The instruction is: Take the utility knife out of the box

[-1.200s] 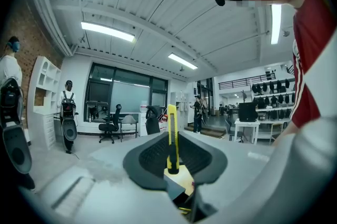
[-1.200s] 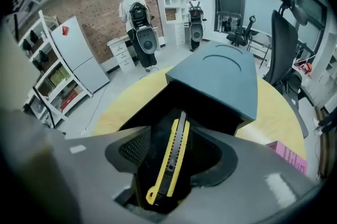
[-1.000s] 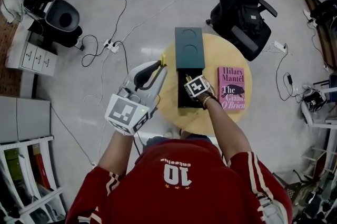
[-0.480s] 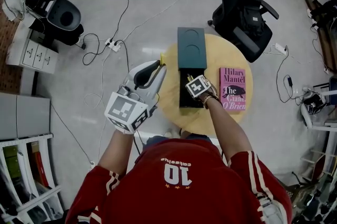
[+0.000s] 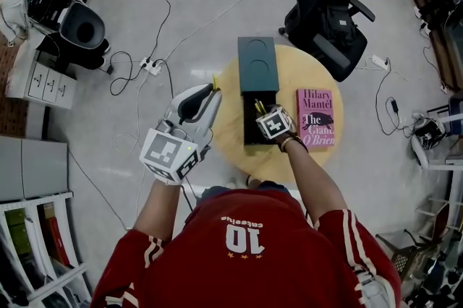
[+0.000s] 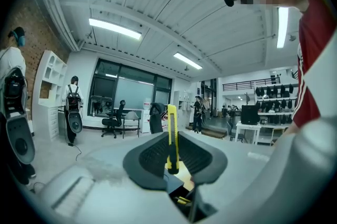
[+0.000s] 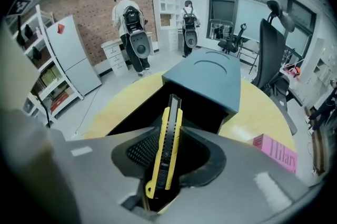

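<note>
A dark teal box (image 5: pixel 258 65) lies on the round wooden table (image 5: pixel 230 127), its lid slid back off the black open tray (image 5: pixel 249 134). My right gripper (image 5: pixel 260 113) points steeply down over that tray. Its jaws are closing, and a yellow-and-black utility knife (image 7: pixel 166 148) stands between the pads of the right gripper (image 7: pixel 169 136). The knife's tip (image 5: pixel 258 105) pokes out ahead of the marker cube. The box lid (image 7: pixel 206 78) lies just beyond. My left gripper (image 5: pixel 211 92) hangs off the table's left edge, roughly level, shut on a second yellow utility knife (image 6: pixel 171 136).
A pink book (image 5: pixel 315 118) lies on the table right of the box. A black office chair (image 5: pixel 327 10) stands behind the table. Cables and a power strip (image 5: pixel 150 66) run over the floor to the left. Two people with backpacks (image 7: pixel 131 28) stand far off by the brick wall.
The right gripper has lifted slightly over the open tray, and a yellow knife tip now shows ahead of its cube. The left gripper has stayed put with its knife.
</note>
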Available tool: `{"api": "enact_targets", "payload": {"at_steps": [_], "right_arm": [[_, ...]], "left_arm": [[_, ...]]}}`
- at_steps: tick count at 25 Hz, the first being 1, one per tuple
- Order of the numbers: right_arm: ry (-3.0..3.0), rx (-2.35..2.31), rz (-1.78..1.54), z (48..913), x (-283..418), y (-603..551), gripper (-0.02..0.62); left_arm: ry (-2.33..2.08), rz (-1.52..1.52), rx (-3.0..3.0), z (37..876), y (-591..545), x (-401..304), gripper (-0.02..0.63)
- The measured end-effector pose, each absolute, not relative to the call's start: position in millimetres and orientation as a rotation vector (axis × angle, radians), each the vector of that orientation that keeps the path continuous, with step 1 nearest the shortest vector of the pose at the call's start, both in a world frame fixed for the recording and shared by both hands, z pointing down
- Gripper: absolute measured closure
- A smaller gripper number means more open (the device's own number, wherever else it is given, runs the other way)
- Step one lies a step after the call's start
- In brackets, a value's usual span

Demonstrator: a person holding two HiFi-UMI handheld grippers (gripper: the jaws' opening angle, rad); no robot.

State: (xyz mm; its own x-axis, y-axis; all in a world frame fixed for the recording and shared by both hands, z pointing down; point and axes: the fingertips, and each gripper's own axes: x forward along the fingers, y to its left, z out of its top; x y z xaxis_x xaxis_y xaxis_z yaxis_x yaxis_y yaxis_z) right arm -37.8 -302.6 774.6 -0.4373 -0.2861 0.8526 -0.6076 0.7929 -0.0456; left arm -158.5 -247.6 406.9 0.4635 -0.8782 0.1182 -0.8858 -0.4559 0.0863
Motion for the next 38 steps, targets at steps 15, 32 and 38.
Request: {"api": "enact_targets", "payload": {"at_steps": [15, 32, 38], "right_arm": [[-2.288, 0.93, 0.333, 687.0, -16.5, -295.1, 0.482], [-2.55, 1.206, 0.105, 490.9, 21.8, -257.6, 0.482], [-2.662, 1.292, -0.003, 409.0, 37.7, -231.0, 0.482]], "left_arm": [[-1.511, 0.085, 2.626, 403.8, -208.1, -156.8, 0.546], [-1.459, 0.079, 2.707, 387.7, -193.6, -130.4, 0.546], [-1.453, 0.059, 2.763, 371.2, -190.5, -115.9, 0.546]]}}
